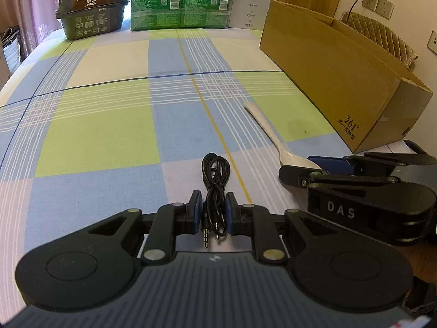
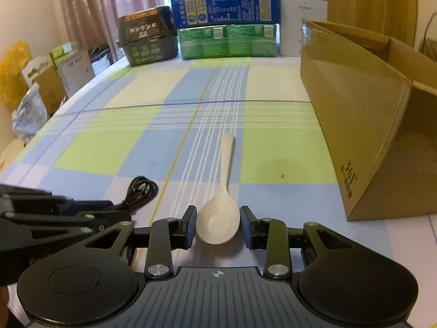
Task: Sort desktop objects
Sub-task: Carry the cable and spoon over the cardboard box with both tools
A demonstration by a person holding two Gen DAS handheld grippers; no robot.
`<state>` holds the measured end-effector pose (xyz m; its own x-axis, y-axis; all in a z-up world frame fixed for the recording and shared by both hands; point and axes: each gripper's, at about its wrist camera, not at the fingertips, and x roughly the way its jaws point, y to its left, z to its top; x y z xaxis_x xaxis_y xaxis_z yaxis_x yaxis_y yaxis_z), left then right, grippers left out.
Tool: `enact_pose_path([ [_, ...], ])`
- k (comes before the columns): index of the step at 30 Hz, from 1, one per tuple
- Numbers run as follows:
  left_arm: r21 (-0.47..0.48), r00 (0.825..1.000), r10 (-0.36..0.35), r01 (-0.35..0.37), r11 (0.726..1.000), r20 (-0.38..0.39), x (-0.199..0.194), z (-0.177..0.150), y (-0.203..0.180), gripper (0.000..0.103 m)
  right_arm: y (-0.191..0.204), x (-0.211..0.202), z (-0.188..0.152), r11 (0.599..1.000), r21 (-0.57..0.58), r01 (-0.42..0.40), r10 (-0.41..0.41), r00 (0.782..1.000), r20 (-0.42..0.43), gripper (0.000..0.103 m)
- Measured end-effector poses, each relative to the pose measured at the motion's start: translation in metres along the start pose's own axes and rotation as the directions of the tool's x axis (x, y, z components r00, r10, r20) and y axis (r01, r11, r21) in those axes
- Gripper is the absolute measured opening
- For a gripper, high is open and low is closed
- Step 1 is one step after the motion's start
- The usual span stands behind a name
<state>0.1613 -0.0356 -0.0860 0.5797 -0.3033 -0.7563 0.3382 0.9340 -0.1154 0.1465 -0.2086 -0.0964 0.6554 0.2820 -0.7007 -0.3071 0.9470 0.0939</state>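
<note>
A coiled black audio cable (image 1: 215, 175) lies on the checked tablecloth, its two jack plugs pointing back at the camera. My left gripper (image 1: 213, 210) is shut on the cable, blue pads pressing the bundle from both sides. A pale cream spoon (image 2: 222, 205) lies with its handle pointing away; it also shows in the left wrist view as the spoon (image 1: 269, 134). My right gripper (image 2: 218, 225) is shut on the spoon's bowl, both pads against its rim. The cable (image 2: 139, 192) and the left gripper appear at the left of the right wrist view. Both items rest on the cloth.
An open brown cardboard box (image 1: 341, 82) stands along the right side, close to the right gripper. Stacked green and blue cartons (image 1: 180, 11), a dark food container (image 1: 91, 11) and a white box (image 1: 252, 0) line the far edge. Bags and boxes (image 2: 43, 82) sit beyond the left edge.
</note>
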Motion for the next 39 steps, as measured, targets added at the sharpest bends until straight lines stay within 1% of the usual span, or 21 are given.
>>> enact_pose_path([
  [2,0.007,1.0,0.002,-0.002,1.0,-0.005,0.0,0.001,-0.001,0.014,0.003,0.0,-0.002,0.999,-0.041,0.014,-0.014,1.0,0.003,0.031],
  [7,0.007,1.0,0.01,-0.01,1.0,-0.012,-0.001,0.001,-0.003,0.012,0.003,-0.003,-0.007,0.997,-0.078,0.022,-0.021,1.0,0.015,0.03],
  [16,-0.009,1.0,0.025,-0.025,1.0,-0.015,-0.01,-0.008,-0.006,0.011,-0.001,-0.015,-0.008,0.996,-0.084,0.013,-0.011,1.0,0.027,0.03],
  [21,-0.01,1.0,0.029,-0.029,1.0,-0.012,-0.017,-0.009,-0.01,0.011,0.002,-0.026,-0.005,0.996,-0.093,0.009,-0.005,0.999,0.048,0.03],
  [39,-0.004,0.997,0.042,-0.042,0.999,0.062,-0.06,0.0,-0.037,0.011,0.001,-0.076,-0.001,0.995,-0.096,0.019,-0.008,0.993,0.122,0.03],
])
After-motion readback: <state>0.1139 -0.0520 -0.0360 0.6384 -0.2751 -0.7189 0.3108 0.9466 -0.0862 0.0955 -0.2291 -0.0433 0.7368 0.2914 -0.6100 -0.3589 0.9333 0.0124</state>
